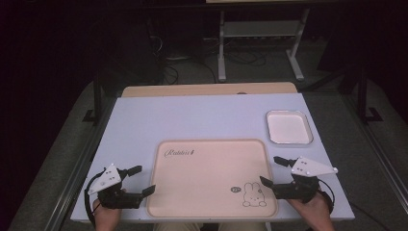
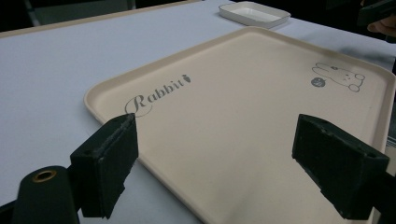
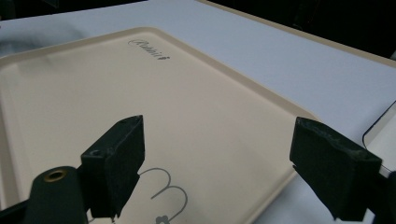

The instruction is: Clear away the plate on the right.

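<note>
a person's two hands rest at the near edge of a pale blue-grey tabletop [image 1: 202, 115], each holding a black two-jaw gripper aimed inward at the large cream plastic tray with a printed rabbit and the word "rabbit" [image 1: 207, 175] that lies flat between them at the table's near middle. the left gripper [image 1: 139, 179] sits just beside the tray's near left corner, jaws spread wide with nothing between them; from its own camera the tray's rim [image 2: 112, 116] runs between the two black pads [image 2: 109, 163], apart from both. the right gripper [image 1: 272, 171] mirrors it at the near right corner, close to the rabbit drawing, jaws likewise spread as wide as they go and empty, the tray's corner [image 3: 280, 140] lying below and between them. the matched stance, one tool at each side of the tray, looks like a ready position for a two-handed grasp of the rims, though neither touches it yet. a small white rectangular dish [image 1: 288, 127] stands empty at the far right of the table, well apart from the tray, seemingly set aside within the right hand's reach.
</note>
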The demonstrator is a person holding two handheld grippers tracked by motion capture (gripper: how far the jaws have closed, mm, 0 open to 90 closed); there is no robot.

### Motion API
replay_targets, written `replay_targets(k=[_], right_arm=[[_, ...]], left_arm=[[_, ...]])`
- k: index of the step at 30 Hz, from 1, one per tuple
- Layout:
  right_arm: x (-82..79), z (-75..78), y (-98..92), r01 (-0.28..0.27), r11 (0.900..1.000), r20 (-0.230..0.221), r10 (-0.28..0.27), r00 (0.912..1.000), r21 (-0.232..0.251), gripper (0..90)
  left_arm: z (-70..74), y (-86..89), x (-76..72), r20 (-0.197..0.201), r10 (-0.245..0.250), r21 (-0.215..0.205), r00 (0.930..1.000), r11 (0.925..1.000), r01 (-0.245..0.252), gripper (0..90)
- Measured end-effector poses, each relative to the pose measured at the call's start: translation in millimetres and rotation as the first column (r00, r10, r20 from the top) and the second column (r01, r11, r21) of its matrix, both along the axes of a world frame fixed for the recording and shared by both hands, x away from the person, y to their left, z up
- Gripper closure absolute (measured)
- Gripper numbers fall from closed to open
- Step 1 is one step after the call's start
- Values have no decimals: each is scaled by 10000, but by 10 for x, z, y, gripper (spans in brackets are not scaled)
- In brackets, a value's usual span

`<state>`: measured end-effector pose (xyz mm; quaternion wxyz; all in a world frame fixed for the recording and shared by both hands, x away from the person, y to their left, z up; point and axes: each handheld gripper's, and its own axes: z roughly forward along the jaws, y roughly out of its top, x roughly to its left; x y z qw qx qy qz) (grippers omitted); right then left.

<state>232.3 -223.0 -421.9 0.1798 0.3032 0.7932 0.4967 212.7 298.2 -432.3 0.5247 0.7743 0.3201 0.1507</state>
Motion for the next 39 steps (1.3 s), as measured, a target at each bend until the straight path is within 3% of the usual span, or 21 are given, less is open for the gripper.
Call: replay_targets(k=[23, 39], right_arm=[[-39, 31, -63, -267, 9986, -76, 271, 9996, 454, 171], [-63, 67, -226, -92, 9978, -91, 98, 9999, 650, 171]], left_arm=[[-2, 11, -18, 3, 27, 44, 10000, 10000, -27, 140], [-7, 20, -17, -11, 43, 72, 10000, 10000, -43, 140]])
